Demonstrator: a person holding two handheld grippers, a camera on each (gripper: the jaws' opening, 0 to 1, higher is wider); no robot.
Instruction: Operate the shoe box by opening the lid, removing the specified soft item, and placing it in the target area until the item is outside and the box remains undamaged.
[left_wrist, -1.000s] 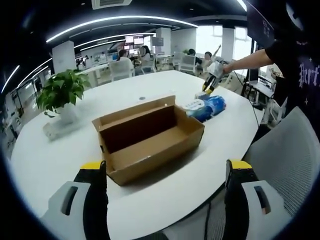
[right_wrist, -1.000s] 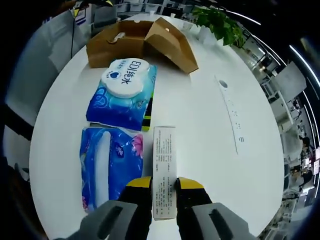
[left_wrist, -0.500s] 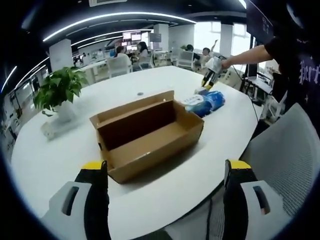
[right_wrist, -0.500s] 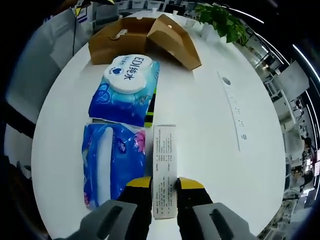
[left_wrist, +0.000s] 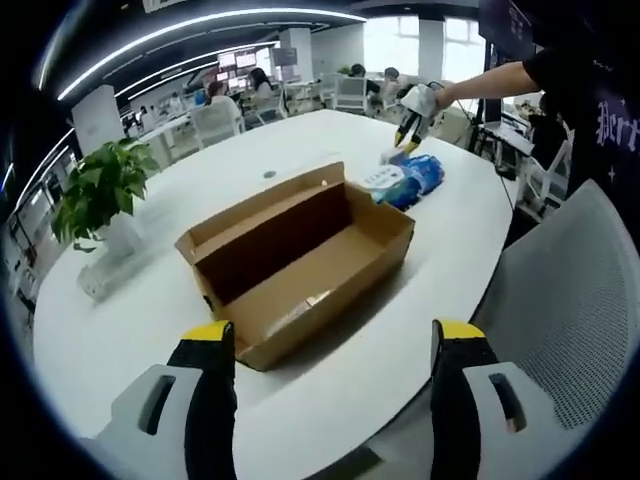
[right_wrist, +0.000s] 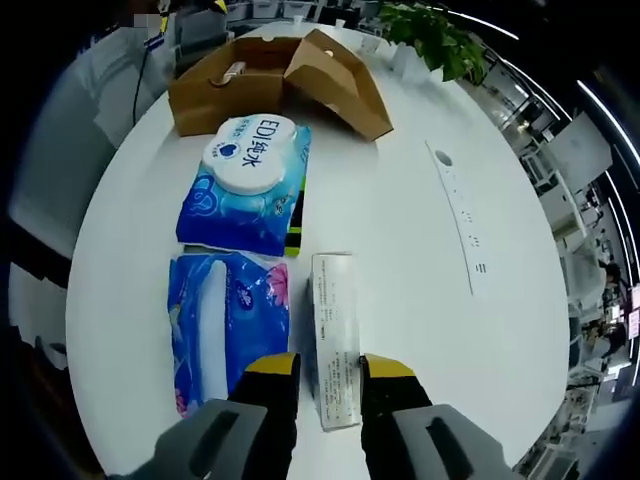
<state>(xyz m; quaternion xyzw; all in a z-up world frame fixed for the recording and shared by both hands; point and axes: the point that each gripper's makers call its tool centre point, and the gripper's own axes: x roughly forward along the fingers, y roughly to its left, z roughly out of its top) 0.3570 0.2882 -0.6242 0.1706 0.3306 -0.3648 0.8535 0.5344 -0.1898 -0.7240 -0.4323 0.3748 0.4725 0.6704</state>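
The brown cardboard shoe box (left_wrist: 290, 258) lies with its lid folded back, a pale slip on its floor. My left gripper (left_wrist: 335, 345) hovers in front of it, open, nothing between its jaws. Past the box lie two blue soft packs (left_wrist: 405, 180), and a person's arm holds my right gripper (left_wrist: 412, 108) over them. In the right gripper view, a wipes pack with a white lid (right_wrist: 245, 185) and a second blue pack (right_wrist: 228, 320) lie before the shoe box (right_wrist: 270, 75). A slim white carton (right_wrist: 335, 330) lies on the table between the slightly parted jaws of my right gripper (right_wrist: 330, 368).
The round white table (left_wrist: 130, 320) carries a potted plant (left_wrist: 100, 195) at the left and a flush socket strip (right_wrist: 455, 215). A grey mesh chair (left_wrist: 570, 300) stands at the table's right edge. Desks and people fill the office behind.
My right gripper's jaws have parted and the white carton now rests on the table, tilted. The left gripper's camera has risen and come closer to the box.
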